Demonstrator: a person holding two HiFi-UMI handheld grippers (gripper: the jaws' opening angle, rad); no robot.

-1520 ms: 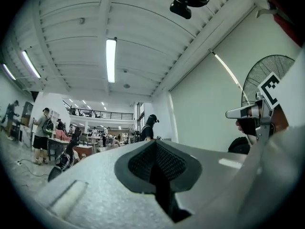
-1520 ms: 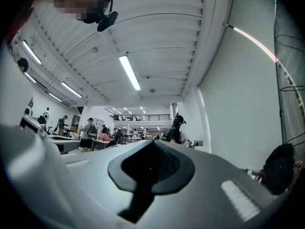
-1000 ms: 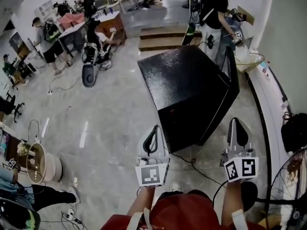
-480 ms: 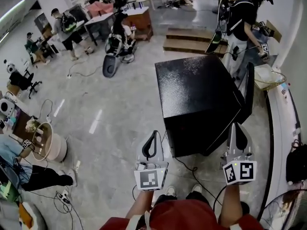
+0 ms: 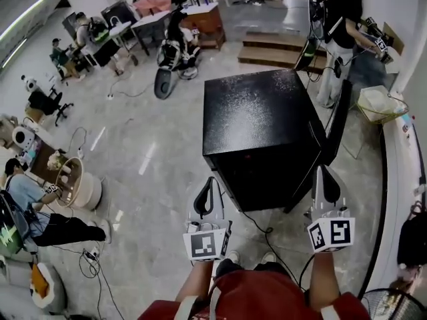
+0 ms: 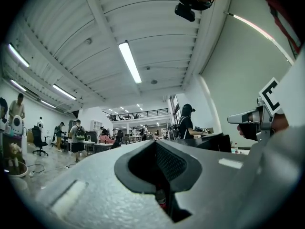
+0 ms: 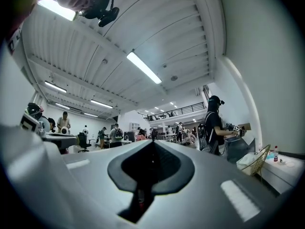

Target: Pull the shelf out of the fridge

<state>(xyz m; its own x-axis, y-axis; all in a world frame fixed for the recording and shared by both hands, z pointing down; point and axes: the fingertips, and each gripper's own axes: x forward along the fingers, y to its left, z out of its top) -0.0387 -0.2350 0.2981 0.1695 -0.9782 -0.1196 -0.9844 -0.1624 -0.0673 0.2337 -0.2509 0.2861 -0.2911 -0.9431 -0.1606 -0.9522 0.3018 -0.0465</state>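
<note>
A black cube-shaped fridge (image 5: 257,129) stands on the pale floor in the head view, its door (image 5: 335,122) swung open on the right side. Its inside and the shelf are hidden from here. My left gripper (image 5: 213,182) is held upright before the fridge's near left corner, jaws together and empty. My right gripper (image 5: 322,171) is upright near the door's lower edge, also shut with nothing in it. In the left gripper view, the left gripper (image 6: 155,143) points at the ceiling and hall. The right gripper (image 7: 153,142) does the same, and the fridge's door edge (image 7: 237,149) shows at right.
A black cable (image 5: 263,229) trails on the floor before the fridge. A person in black (image 5: 340,19) stands behind it, beside a wire basket (image 5: 380,105) and a white counter (image 5: 400,179). A round stand (image 5: 77,185) and seated people are at the left; desks stand far back.
The head view has swung, so the fridge now sits more to the left and squarer to me. Both grippers stay shut and upright, a little nearer the fridge's front.
</note>
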